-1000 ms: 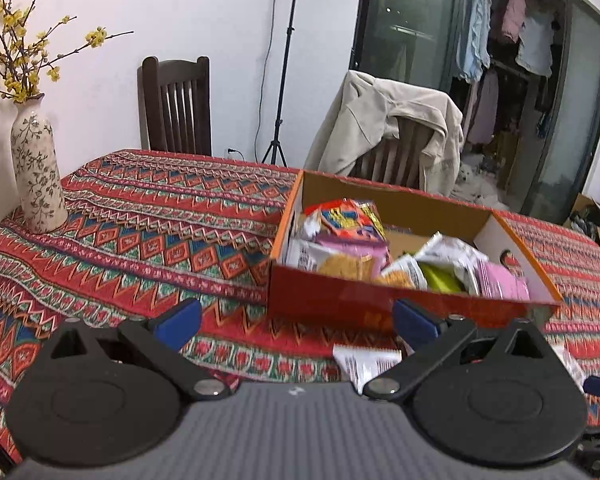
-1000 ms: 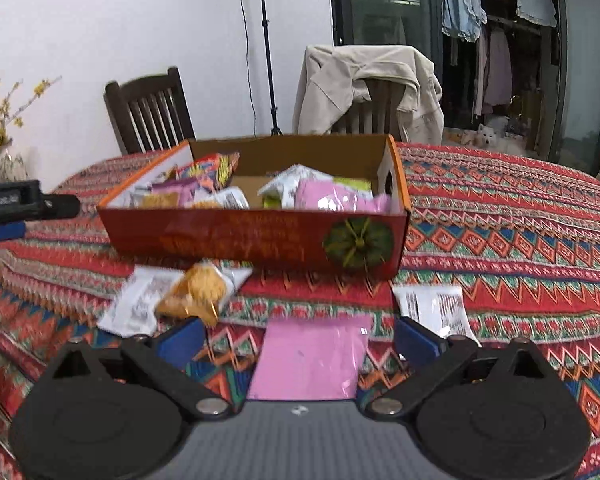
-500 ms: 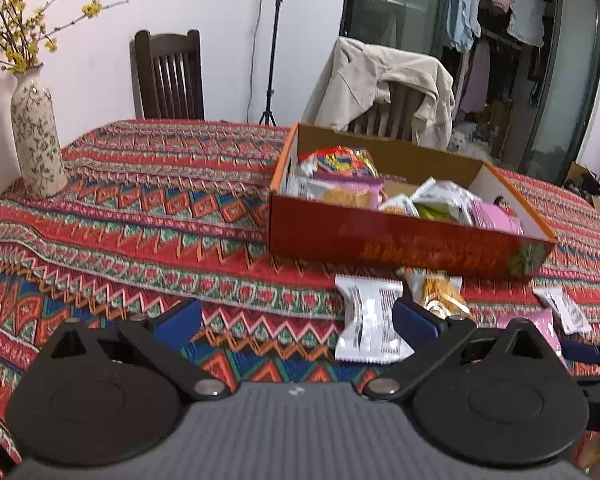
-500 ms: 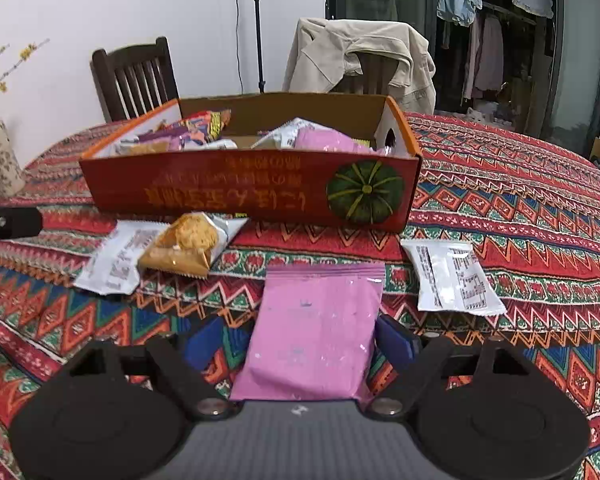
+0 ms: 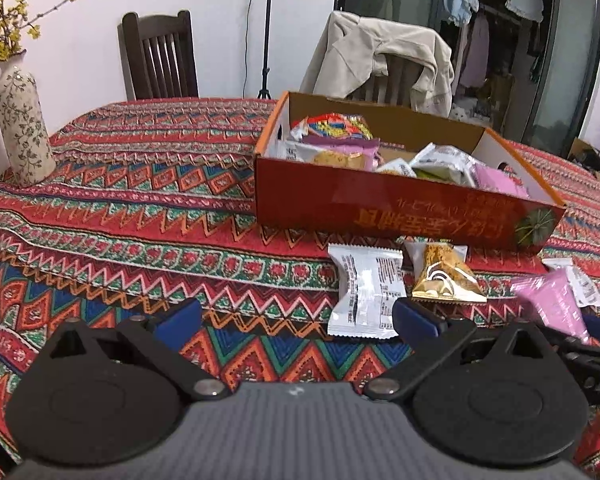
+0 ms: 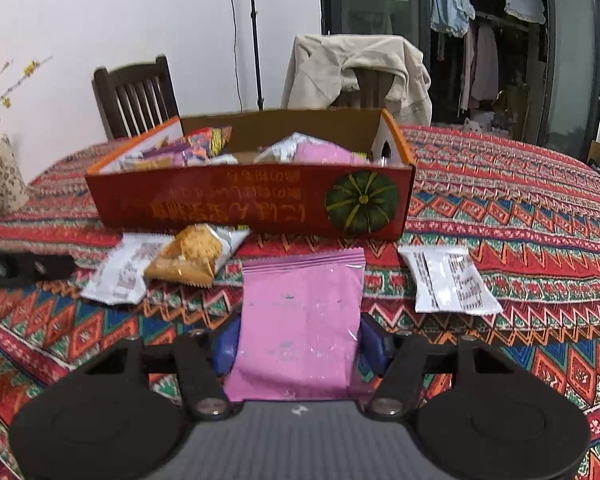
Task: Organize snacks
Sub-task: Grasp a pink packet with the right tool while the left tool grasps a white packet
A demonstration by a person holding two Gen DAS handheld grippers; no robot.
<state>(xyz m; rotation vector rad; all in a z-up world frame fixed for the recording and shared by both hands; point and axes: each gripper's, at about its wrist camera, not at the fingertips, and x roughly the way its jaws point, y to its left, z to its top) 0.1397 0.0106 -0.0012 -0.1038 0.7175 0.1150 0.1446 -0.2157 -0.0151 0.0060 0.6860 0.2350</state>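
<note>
An orange cardboard box [image 6: 252, 208] holding several snack packets stands on the patterned tablecloth; it also shows in the left wrist view [image 5: 380, 208]. My right gripper [image 6: 298, 346] is shut on a pink packet [image 6: 300, 320], which also shows in the left wrist view [image 5: 552, 300]. A white packet [image 5: 364, 292] and a gold biscuit packet [image 5: 444, 276] lie in front of the box, just beyond my open, empty left gripper [image 5: 296, 316]. In the right wrist view the same biscuit packet [image 6: 192, 256] and white packet [image 6: 120, 272] lie at left, and another white packet [image 6: 448, 280] lies at right.
A flowered vase [image 5: 24, 132] with yellow blossoms stands at the table's far left. A dark wooden chair [image 5: 160, 56] and a chair draped with a beige jacket [image 5: 380, 56] stand behind the table. The left gripper's body [image 6: 24, 268] shows at the left of the right wrist view.
My right gripper has closed its fingers onto the pink packet. My left gripper has pulled back and lowered, bringing the loose packets in front of the box into view.
</note>
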